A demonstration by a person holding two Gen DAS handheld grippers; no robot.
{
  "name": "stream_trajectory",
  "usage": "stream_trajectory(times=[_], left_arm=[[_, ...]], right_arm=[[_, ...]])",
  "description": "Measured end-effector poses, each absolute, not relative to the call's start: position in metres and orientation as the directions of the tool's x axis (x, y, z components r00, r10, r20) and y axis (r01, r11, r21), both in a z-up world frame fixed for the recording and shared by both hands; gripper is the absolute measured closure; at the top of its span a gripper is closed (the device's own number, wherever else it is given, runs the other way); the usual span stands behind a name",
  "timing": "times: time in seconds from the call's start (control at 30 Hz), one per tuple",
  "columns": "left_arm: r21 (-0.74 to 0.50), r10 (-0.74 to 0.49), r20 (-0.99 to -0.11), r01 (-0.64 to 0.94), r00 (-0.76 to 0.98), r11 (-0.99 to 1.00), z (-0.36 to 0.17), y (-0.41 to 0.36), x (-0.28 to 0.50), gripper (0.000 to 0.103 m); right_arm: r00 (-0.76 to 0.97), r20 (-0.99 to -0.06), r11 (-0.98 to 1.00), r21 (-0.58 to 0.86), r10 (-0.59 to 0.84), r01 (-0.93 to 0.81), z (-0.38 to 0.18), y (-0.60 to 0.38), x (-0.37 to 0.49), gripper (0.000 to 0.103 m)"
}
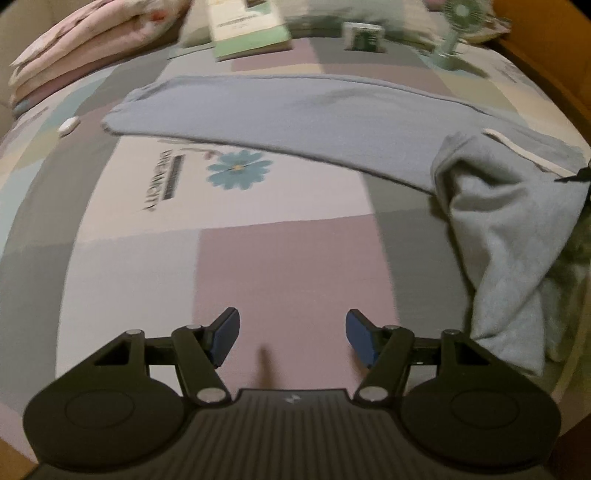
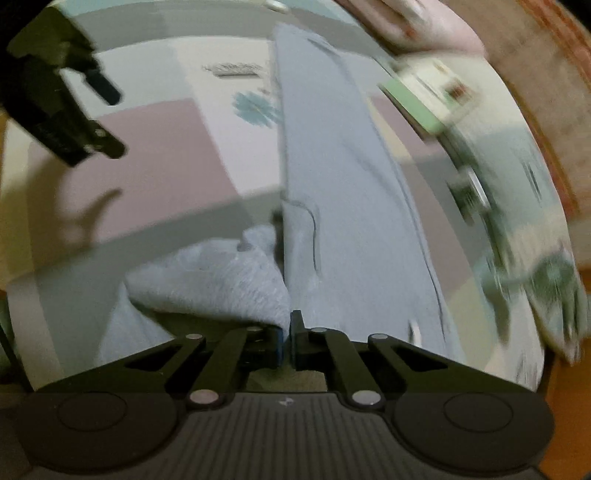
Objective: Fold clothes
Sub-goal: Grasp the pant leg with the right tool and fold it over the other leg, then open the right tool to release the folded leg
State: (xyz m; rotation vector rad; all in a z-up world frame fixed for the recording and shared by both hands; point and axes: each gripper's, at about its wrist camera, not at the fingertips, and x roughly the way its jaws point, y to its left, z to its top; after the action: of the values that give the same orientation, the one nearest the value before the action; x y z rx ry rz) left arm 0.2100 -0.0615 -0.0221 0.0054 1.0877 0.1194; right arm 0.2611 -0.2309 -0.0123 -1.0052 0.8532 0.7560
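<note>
Light blue-grey trousers (image 1: 295,110) lie stretched across a patchwork bed sheet (image 1: 288,266), one leg reaching to the far left. Their waist end is lifted at the right, and a fold of it (image 1: 498,236) hangs down toward the bed edge. My left gripper (image 1: 291,338) hovers open over a pink patch, with nothing between its blue pads and well short of the cloth. In the right wrist view my right gripper (image 2: 287,338) is shut on the trousers (image 2: 332,192) near the waist; cloth bunches to its left. The left gripper (image 2: 92,110) appears at upper left.
At the head of the bed are a folded pink quilt (image 1: 81,44), a green and white box (image 1: 247,29), a small dark box (image 1: 364,37) and a green desk fan (image 1: 456,33). A small white object (image 1: 69,125) lies left of the trouser leg. Wooden bed frame at right (image 1: 554,66).
</note>
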Motion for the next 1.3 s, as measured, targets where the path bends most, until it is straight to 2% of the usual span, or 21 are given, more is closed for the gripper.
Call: stream_trajectory(times=[0.4,0.5,0.53,0.6,0.63,0.67,0.73,0.87,1.0,1.23,1.3], left_arm=[[0.002,-0.069,-0.884,0.153,0.463,0.988,-0.020,-0.124,0.232,0.038],[-0.016,-0.108,-0.887,0.205,0.449,0.979,-0.022,-0.139,0.235,0.038],[-0.021,-0.119,-0.888,0.220,0.444,0.975,-0.024,-0.143,0.236,0.038],[-0.032,-0.140,-0.891,0.247,0.433,0.968,-0.027,-0.152,0.237,0.038],[-0.038,-0.149,-0.892,0.257,0.427,0.966,-0.029,-0.155,0.238,0.038],[-0.043,-0.156,-0.893,0.265,0.421,0.963,-0.032,-0.159,0.239,0.039],[-0.061,-0.172,-0.898,0.271,0.406,0.960,-0.037,-0.165,0.240,0.043],[-0.113,-0.214,-0.892,0.262,0.399,0.959,-0.048,-0.171,0.244,0.045],[-0.152,-0.232,-0.897,0.232,0.375,0.961,-0.070,-0.178,0.249,0.049],[-0.066,-0.188,-0.892,0.293,0.412,0.954,-0.083,-0.219,0.245,0.048],[-0.060,-0.181,-0.893,0.289,0.413,0.955,-0.083,-0.224,0.246,0.054]], right_arm=[[0.463,-0.882,0.536,-0.433,-0.085,-0.725,-0.033,-0.331,0.277,0.098],[0.419,-0.900,0.593,-0.402,-0.117,-0.697,-0.037,-0.352,0.280,0.097],[0.404,-0.906,0.612,-0.391,-0.126,-0.687,-0.038,-0.358,0.281,0.094],[0.371,-0.918,0.649,-0.370,-0.143,-0.665,-0.040,-0.372,0.283,0.080],[0.354,-0.923,0.667,-0.359,-0.151,-0.653,-0.041,-0.379,0.283,0.061],[0.345,-0.928,0.676,-0.345,-0.142,-0.651,-0.040,-0.380,0.281,0.047],[0.329,-0.938,0.692,-0.311,-0.111,-0.651,-0.035,-0.382,0.275,0.043],[0.322,-0.945,0.718,-0.266,-0.062,-0.643,-0.026,-0.382,0.270,0.036],[0.336,-0.941,0.735,-0.255,-0.039,-0.628,-0.021,-0.375,0.273,0.035],[0.398,-0.917,0.765,-0.265,-0.013,-0.587,-0.006,-0.370,0.271,0.032],[0.405,-0.914,0.774,-0.266,-0.014,-0.574,-0.005,-0.372,0.272,0.032]])
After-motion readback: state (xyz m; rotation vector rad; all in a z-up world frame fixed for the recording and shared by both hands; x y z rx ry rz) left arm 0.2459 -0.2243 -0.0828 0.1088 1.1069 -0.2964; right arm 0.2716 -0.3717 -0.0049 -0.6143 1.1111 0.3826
